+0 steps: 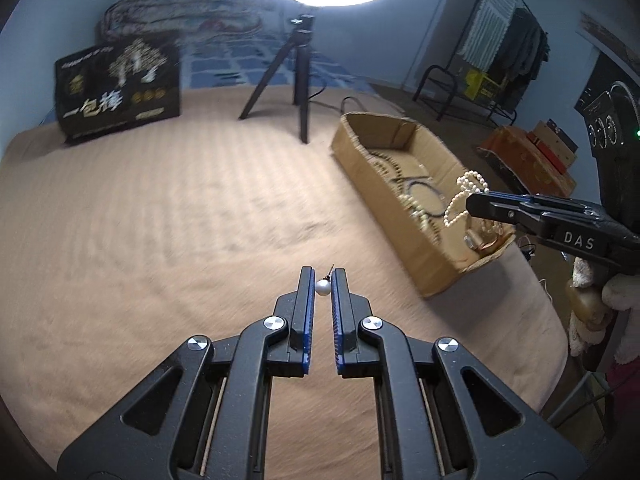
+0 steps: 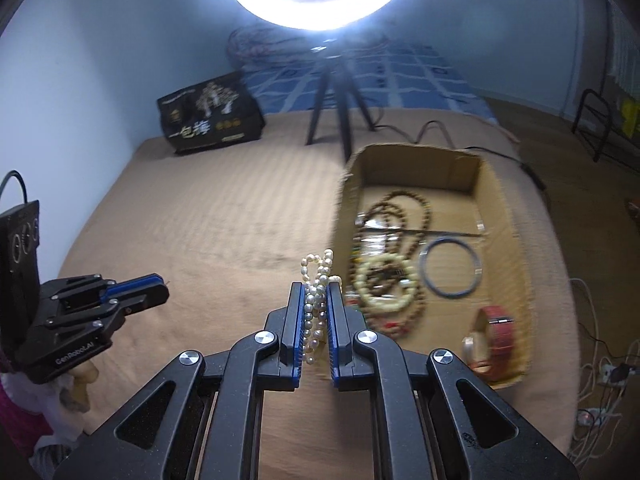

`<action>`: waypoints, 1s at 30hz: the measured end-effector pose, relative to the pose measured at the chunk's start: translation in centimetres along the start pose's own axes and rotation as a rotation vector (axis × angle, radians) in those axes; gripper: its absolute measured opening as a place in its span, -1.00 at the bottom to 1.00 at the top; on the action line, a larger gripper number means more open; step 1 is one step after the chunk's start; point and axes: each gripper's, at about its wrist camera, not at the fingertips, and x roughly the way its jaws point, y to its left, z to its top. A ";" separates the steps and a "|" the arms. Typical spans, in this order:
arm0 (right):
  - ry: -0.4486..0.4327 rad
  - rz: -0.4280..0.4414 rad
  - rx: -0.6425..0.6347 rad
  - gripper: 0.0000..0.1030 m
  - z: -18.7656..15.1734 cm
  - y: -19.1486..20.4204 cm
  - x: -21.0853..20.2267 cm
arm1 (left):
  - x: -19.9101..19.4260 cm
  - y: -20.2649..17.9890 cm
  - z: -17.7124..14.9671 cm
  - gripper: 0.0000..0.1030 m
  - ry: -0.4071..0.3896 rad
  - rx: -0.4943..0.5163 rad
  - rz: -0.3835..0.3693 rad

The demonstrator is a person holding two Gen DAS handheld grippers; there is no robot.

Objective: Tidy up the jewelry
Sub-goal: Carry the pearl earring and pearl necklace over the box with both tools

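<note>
My left tongs pinch one pearl earring above the bed. My right tongs pinch one pearl strand beside the single cardboard box at the bed's right edge.

Both wrist views close over the bed, facing the tripod, cardboard box shared, slightly blurred.

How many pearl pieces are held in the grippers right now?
2: a single pearl earring pinched in the left gripper, and a pearl strand clamped in the right gripper beside the cardboard box.
</note>
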 end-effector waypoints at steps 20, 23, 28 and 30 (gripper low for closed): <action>-0.035 -0.108 0.071 -0.84 2.3 -7.7 0.0 | 5.4 -7.5 7.3 -0.88 -0.025 0.088 -0.040; -0.038 -0.114 0.082 -0.84 2.6 -8.2 0.6 | 6.6 -7.8 8.2 -0.88 -0.020 0.081 -0.045; -0.029 -0.125 0.086 -0.84 2.8 -8.9 1.5 | 8.3 -8.1 9.4 -0.88 -0.018 0.074 -0.040; -0.025 -0.129 0.089 -0.84 2.9 -9.2 1.8 | 8.8 -8.1 9.7 -0.88 -0.016 0.069 -0.038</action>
